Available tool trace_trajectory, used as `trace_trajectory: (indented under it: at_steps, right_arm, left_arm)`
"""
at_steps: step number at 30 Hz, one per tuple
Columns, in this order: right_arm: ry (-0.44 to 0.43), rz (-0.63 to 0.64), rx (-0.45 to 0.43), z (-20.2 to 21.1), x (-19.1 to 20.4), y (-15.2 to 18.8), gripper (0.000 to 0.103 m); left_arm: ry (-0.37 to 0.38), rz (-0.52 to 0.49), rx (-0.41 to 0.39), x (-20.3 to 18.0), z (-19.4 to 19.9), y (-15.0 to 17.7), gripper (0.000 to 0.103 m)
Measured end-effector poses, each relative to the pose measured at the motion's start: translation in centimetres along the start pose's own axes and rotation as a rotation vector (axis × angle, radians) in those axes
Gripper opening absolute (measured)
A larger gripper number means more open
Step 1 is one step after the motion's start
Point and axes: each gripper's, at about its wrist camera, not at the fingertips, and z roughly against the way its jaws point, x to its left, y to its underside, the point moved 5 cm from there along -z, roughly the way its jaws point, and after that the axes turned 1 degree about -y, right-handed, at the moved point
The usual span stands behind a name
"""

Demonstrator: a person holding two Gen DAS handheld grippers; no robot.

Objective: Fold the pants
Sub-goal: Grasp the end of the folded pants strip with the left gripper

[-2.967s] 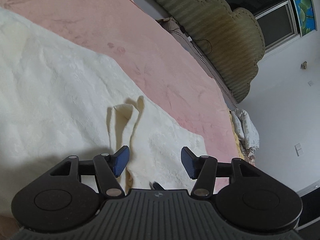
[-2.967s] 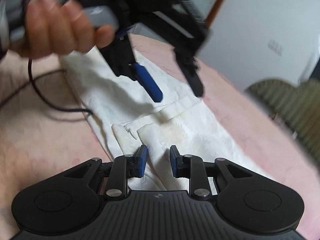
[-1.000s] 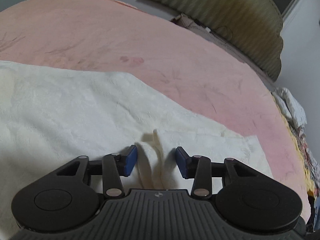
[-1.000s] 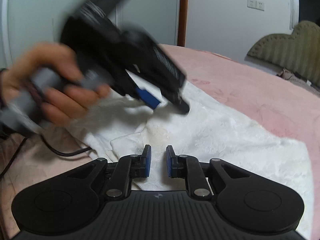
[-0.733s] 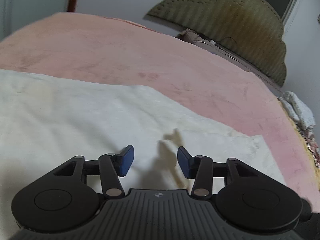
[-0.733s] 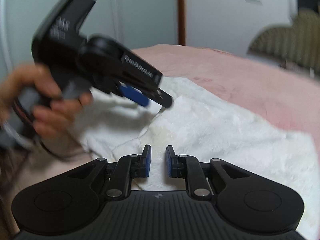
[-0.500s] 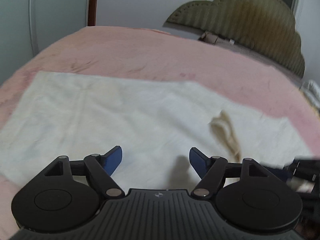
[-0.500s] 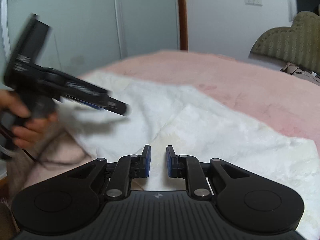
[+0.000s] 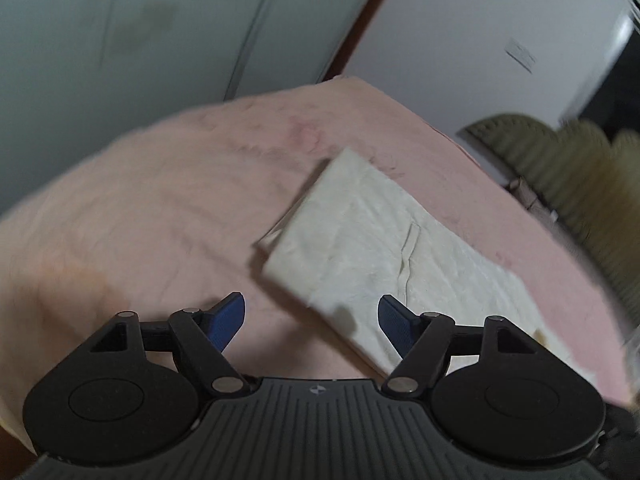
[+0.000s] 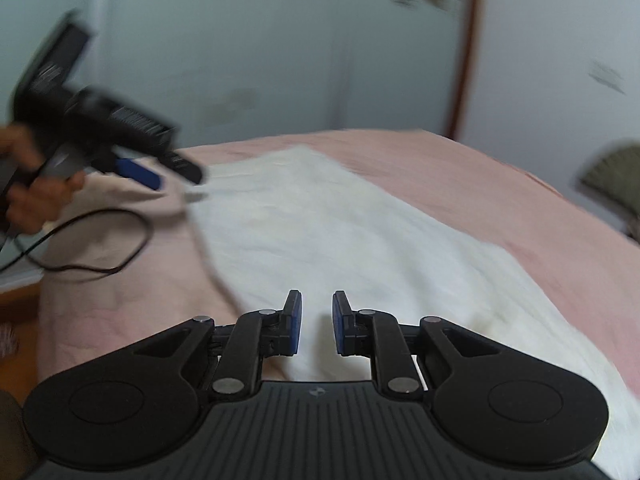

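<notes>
The cream-white pants (image 9: 384,248) lie flat on the pink bed cover (image 9: 140,216), their near hem end folded into a rectangle. My left gripper (image 9: 312,318) is wide open and empty, hovering above the cover beside the hem end. In the right wrist view the pants (image 10: 340,232) stretch away as a long strip. My right gripper (image 10: 317,322) is over the pants' near part, jaws a narrow gap apart with nothing seen between them. The left gripper also shows in the right wrist view (image 10: 160,172), held in a hand above the far end.
A black cable (image 10: 100,240) loops on the pink cover at the left. A green scalloped headboard (image 9: 560,168) stands at the right. A pale wardrobe door (image 10: 240,60) and white wall rise behind the bed (image 10: 480,184).
My left gripper let go of the waistband, opened wide and swung away toward the pants' far end. My right gripper stayed low over the pants with its narrow gap, turning to look along them.
</notes>
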Motion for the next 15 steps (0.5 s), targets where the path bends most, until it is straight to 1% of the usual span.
trace_trajectory:
  at_steps: [3, 4, 6, 7, 8, 9, 10, 11, 15]
  right_arm:
    - [-0.072, 0.101, 0.002, -2.2, 2.9, -1.3, 0.016]
    - [-0.087, 0.127, 0.008, -3.1, 3.5, -1.6, 0.016]
    - [-0.089, 0.180, 0.021, -4.6, 4.8, -1.9, 0.016]
    - [-0.083, 0.201, 0.021, -5.2, 5.3, -2.0, 0.016]
    - [-0.078, 0.220, 0.013, -5.7, 5.7, -2.2, 0.016]
    - [-0.077, 0.231, 0.007, -6.0, 5.9, -2.4, 0.016]
    - [-0.078, 0.235, 0.007, -6.4, 6.0, -2.4, 0.016]
    - [-0.079, 0.239, 0.007, -6.8, 6.2, -2.5, 0.016]
    - [-0.074, 0.253, 0.002, -7.8, 6.4, -2.7, 0.016]
  left_arm:
    - [0.125, 0.142, 0.068, 1.2, -0.9, -0.2, 0.075]
    - [0.154, 0.184, 0.081, 1.3, -1.2, -0.2, 0.074]
    - [0.174, 0.221, 0.075, 1.2, -2.0, -0.2, 0.067]
    - [0.166, 0.226, 0.069, 1.1, -2.3, -0.4, 0.054]
    - [0.161, 0.228, 0.064, 1.0, -2.4, -0.6, 0.037]
    - [0.163, 0.229, 0.061, 1.1, -2.8, -0.7, 0.028]
    - [0.160, 0.232, 0.055, 1.0, -2.9, -0.8, 0.015]
    - [0.162, 0.235, 0.044, 1.1, -3.0, -1.0, 0.007]
    - [0.187, 0.245, 0.008, 1.3, -2.7, -1.1, 0.005]
